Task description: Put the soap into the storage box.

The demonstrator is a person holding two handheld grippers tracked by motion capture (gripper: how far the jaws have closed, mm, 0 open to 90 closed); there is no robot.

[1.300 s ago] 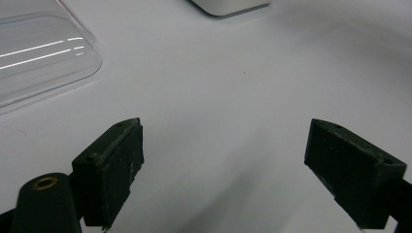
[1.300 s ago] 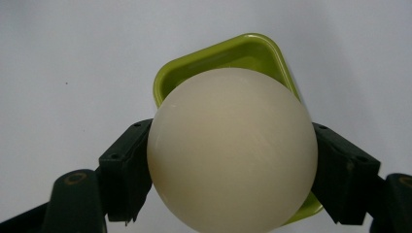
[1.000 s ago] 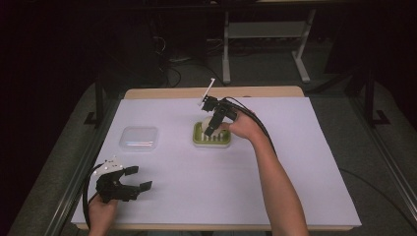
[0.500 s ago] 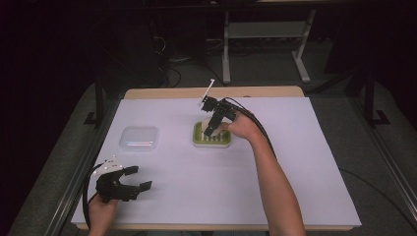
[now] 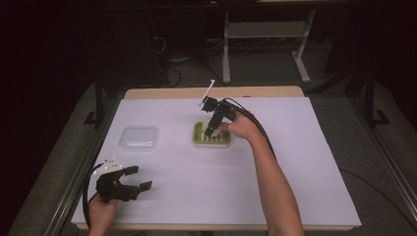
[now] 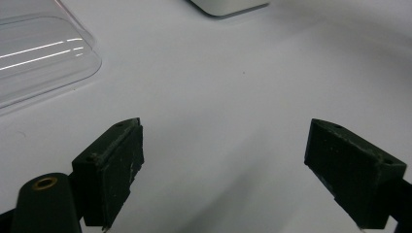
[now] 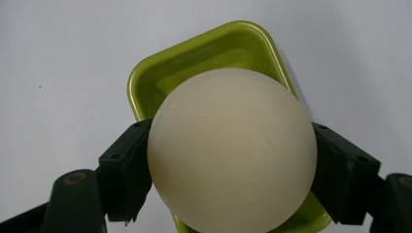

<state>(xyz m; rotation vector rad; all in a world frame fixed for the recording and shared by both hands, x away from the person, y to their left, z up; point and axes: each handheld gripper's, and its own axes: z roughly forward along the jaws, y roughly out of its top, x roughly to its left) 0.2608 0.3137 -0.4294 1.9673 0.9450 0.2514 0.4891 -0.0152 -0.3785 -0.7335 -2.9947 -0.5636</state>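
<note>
Right gripper: it is reaching in from the desk's near edge on the person's right arm, tipped steeply downward over the green tray. Its 2 jaws are pressing against opposite sides of a cream-white ball, about as far apart as the ball is wide, and are gripping it firmly.

Ball: it is sitting between the right gripper's jaws directly above the green tray. In the right gripper view it is covering most of the tray's hollow; whether it is touching the tray floor I cannot tell.

Green tray: a shallow rectangular dish with rounded corners, lying flat on the desk a little toward the far edge from the middle, with a ribbed floor showing in the high view.

Left gripper: it is resting low at the desk's near left corner in the person's left hand, pointing toward the right. Its 2 jaws are standing wide apart and are holding nothing; bare white surface is lying between them in the left gripper view.

Clear lid: a transparent rounded-rectangle cover, lying flat toward the left edge, well apart from the green tray and beyond the left gripper.

Cables: a black cable is trailing from each gripper back toward the near edge.
</note>
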